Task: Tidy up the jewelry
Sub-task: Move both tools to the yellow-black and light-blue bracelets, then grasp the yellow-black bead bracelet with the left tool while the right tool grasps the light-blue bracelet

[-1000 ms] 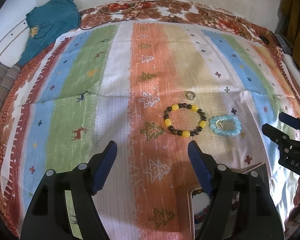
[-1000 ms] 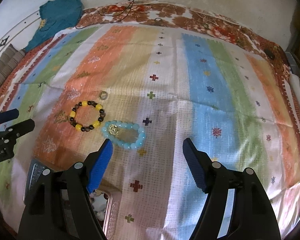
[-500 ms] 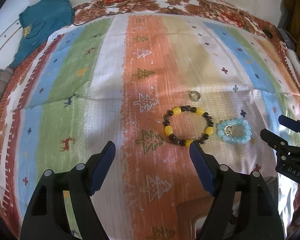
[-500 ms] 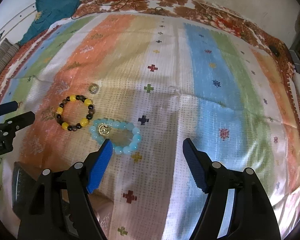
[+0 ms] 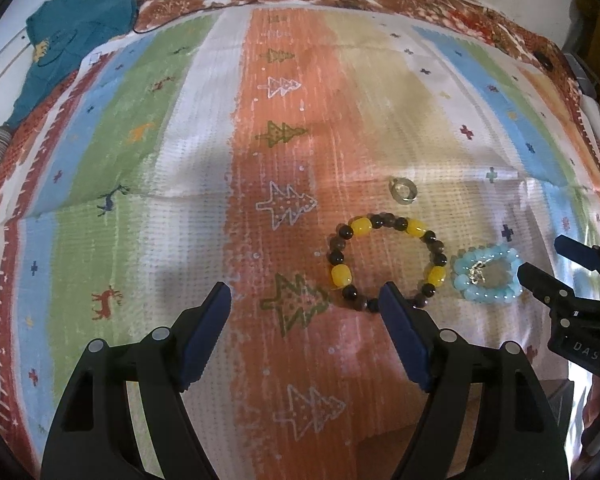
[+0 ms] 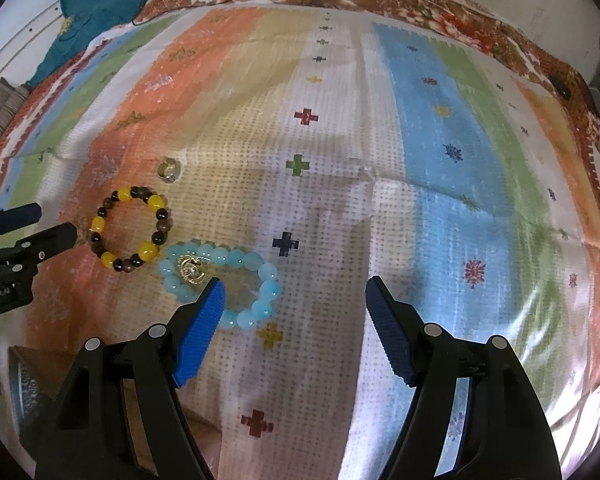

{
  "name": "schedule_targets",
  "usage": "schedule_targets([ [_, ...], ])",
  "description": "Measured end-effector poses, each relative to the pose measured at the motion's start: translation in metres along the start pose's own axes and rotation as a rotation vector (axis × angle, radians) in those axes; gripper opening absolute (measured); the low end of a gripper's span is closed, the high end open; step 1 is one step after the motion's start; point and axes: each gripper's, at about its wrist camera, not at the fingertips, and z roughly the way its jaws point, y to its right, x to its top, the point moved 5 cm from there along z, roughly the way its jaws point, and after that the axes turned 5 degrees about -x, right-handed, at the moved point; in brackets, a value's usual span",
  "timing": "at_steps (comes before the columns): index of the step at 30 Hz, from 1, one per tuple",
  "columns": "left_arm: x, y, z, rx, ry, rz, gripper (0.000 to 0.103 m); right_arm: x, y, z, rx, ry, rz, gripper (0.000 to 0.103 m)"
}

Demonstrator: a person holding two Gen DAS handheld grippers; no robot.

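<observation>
1. A box corner [image 6: 24,380] shows at the lower left edge of the right wrist view, nearer the camera than the yellow-and-dark bead bracelet [image 6: 130,229]; its contents cannot be seen.
2. On the striped bedspread [image 6: 420,140], one pale blue bead bracelet [image 6: 220,280] with a gold charm lies just right of the yellow-and-dark one, and one ring [image 6: 169,169] lies just beyond it.
3. A teal cloth [image 5: 76,28] lies far beyond, to the left.
4. Two tools: the left tool [image 5: 304,308] and right tool [image 6: 294,296] both stand apart, holding nothing.

Two forward views (shared bracelets [image 5: 387,265])
</observation>
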Motion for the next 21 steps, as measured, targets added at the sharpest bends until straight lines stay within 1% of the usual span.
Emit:
schedule_targets([
  [4, 0.003, 0.002, 0.009, 0.005, -0.013, 0.020, 0.075, 0.002, -0.002, 0.009, -0.005, -0.017, -0.007, 0.072],
  [10, 0.008, 0.005, 0.020, -0.015, -0.022, 0.021, 0.074, 0.001, -0.010, 0.020, -0.026, -0.029, -0.051, 0.072],
  [13, 0.006, 0.013, 0.029, -0.019, -0.049, 0.065, 0.066, 0.002, -0.012, 0.022, -0.041, -0.028, -0.056, 0.072],
  [16, 0.005, 0.014, 0.033, 0.009, -0.046, 0.099, 0.059, 0.002, -0.012, 0.021, -0.046, -0.026, -0.072, 0.071],
  [17, 0.005, 0.012, 0.034, 0.013, -0.044, 0.096, 0.053, 0.002, -0.013, 0.022, -0.032, -0.027, -0.073, 0.069],
  [18, 0.005, 0.012, 0.033, 0.015, -0.043, 0.096, 0.049, 0.001, -0.013, 0.021, -0.027, -0.027, -0.071, 0.063],
  [19, 0.005, 0.012, 0.033, 0.017, -0.041, 0.096, 0.037, 0.001, -0.013, 0.020, -0.026, -0.025, -0.070, 0.054],
  [20, 0.006, 0.012, 0.033, 0.017, -0.043, 0.096, 0.025, 0.002, -0.013, 0.020, -0.025, -0.025, -0.072, 0.050],
  [21, 0.005, 0.011, 0.032, 0.019, -0.045, 0.098, 0.018, 0.002, -0.014, 0.019, -0.024, -0.025, -0.072, 0.041],
])
